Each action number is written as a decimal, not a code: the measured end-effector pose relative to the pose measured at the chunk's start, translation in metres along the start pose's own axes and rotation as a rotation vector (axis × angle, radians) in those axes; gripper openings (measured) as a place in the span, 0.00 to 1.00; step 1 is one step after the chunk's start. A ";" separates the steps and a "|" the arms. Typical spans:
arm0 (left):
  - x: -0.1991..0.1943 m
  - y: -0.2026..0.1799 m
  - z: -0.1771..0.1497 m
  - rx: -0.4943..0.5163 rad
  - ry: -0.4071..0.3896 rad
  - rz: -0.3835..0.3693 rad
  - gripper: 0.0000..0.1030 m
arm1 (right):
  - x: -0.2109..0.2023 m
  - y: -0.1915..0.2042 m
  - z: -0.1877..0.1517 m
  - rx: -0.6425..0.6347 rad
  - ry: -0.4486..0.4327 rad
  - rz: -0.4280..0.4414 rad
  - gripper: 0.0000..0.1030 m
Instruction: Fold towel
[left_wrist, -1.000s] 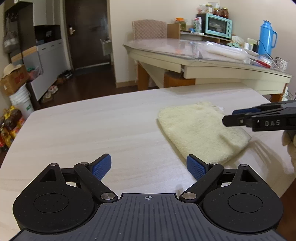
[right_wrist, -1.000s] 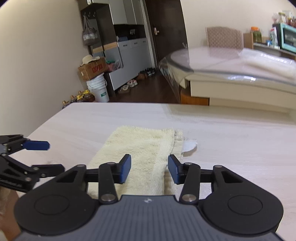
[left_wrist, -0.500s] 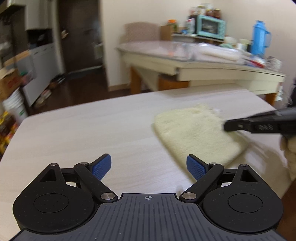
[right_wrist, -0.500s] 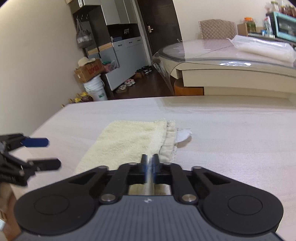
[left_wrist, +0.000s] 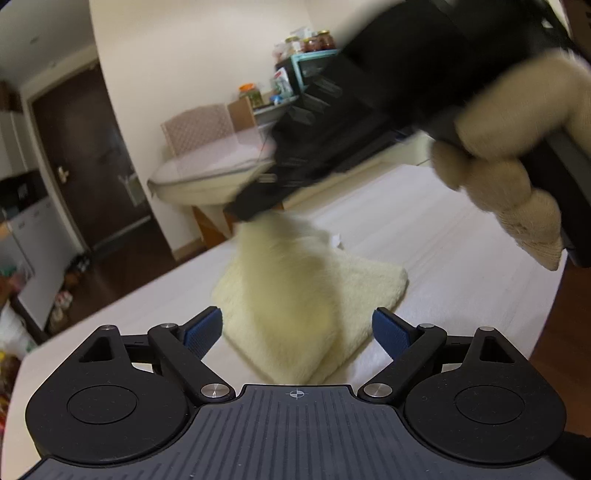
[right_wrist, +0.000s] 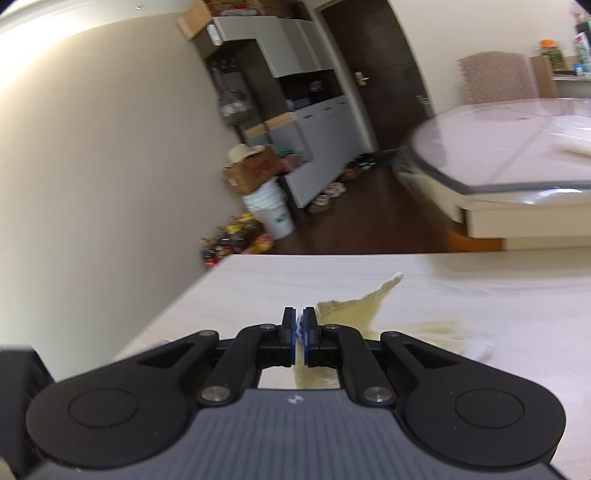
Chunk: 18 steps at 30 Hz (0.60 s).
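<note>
A pale yellow towel lies partly folded on the light wooden table. My right gripper is shut on one edge of the towel and holds that edge up above the table. In the left wrist view the right gripper shows blurred at the upper right, with the towel hanging from its tip. My left gripper is open and empty, low over the table, with the near end of the towel between its fingers.
A second table with a clear cover stands beyond this one. A chair, a dark door, grey cabinets, a white bucket and a cardboard box stand on the far side of the room.
My right gripper, shut on the towel edge since half a second ago, has lifted it up. My left gripper has moved in close to the towel and stays open.
</note>
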<state>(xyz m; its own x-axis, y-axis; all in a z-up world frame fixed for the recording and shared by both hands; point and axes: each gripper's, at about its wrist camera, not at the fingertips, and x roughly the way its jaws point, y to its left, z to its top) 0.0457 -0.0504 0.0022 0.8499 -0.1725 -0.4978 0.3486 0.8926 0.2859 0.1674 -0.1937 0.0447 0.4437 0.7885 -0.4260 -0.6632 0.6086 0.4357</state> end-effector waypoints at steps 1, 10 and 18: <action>0.002 -0.001 0.001 0.000 -0.001 0.010 0.85 | 0.002 0.002 0.003 0.001 0.005 0.016 0.04; 0.021 0.011 -0.001 -0.077 0.033 0.002 0.38 | 0.002 -0.002 0.010 -0.046 -0.014 -0.027 0.12; 0.035 0.010 0.015 -0.029 -0.009 -0.126 0.69 | -0.037 -0.058 -0.025 0.085 -0.045 -0.206 0.29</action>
<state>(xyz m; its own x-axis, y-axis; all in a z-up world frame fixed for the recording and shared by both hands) 0.0853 -0.0539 0.0000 0.8039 -0.2873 -0.5207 0.4411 0.8754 0.1979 0.1747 -0.2602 0.0155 0.5924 0.6486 -0.4778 -0.5032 0.7611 0.4092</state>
